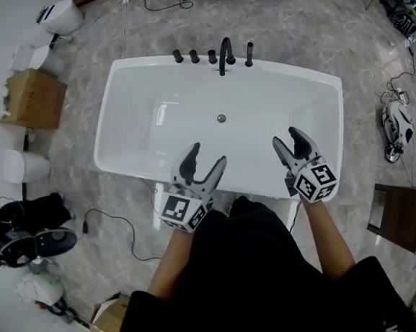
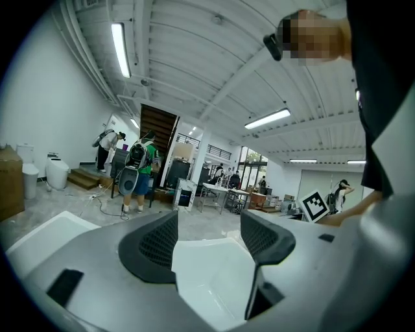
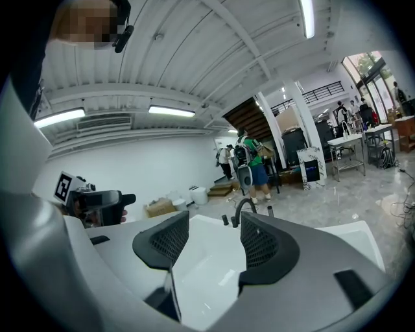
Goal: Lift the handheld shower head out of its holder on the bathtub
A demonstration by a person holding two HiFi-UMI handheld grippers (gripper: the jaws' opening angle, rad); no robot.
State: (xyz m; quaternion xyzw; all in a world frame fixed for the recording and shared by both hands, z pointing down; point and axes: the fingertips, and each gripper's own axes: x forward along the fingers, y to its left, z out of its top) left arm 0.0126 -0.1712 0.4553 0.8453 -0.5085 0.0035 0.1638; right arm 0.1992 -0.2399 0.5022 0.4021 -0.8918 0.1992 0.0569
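A white bathtub (image 1: 121, 119) lies in front of me in the head view. On its far rim stand a row of black fittings: small knobs (image 1: 194, 56), a curved spout (image 1: 223, 55) and, at the right end, the upright black shower head (image 1: 249, 53) in its holder. My left gripper (image 1: 208, 156) hovers open over the near rim, nothing between its jaws. My right gripper (image 1: 286, 137) is open too, over the near right part of the tub. The right gripper view shows the spout (image 3: 241, 209) and shower head (image 3: 270, 211) far beyond the open right gripper (image 3: 211, 237). Only tub white shows past the left gripper (image 2: 207, 233).
A cardboard box (image 1: 34, 97) and a toilet (image 1: 61, 15) stand left of the tub. Black bags (image 1: 31, 213) and a cable (image 1: 119, 223) lie on the floor at near left. A white device (image 1: 398, 127) and a wooden frame (image 1: 400, 213) are at right. People (image 2: 137, 172) stand far off.
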